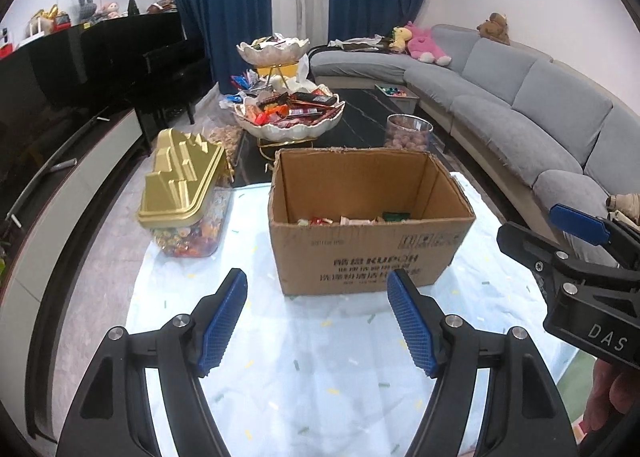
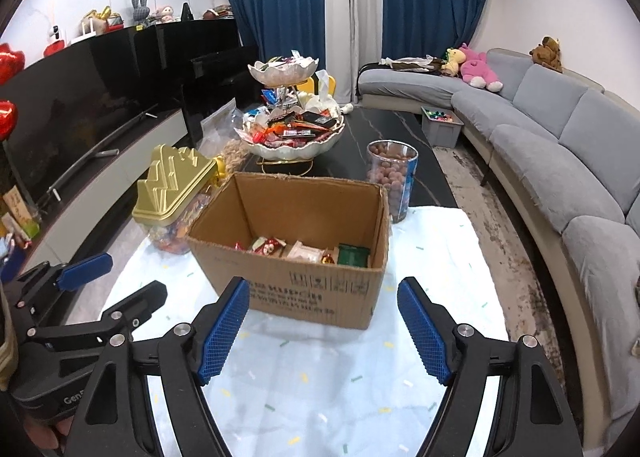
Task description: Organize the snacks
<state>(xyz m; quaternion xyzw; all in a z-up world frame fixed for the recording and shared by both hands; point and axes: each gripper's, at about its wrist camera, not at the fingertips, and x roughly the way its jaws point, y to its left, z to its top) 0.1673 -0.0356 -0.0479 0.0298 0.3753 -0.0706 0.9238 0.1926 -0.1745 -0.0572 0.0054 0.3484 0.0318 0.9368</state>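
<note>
An open cardboard box stands on the white-covered table; it also shows in the right wrist view. Several wrapped snacks lie on its bottom. A two-tier shell-shaped dish piled with snacks stands behind it, also in the right wrist view. My left gripper is open and empty, just short of the box's front wall. My right gripper is open and empty, in front of the box. Each gripper shows at the edge of the other's view.
A clear candy tub with a gold lid stands left of the box. A glass jar of round snacks stands behind the box at the right. A grey sofa runs along the right, a TV cabinet along the left.
</note>
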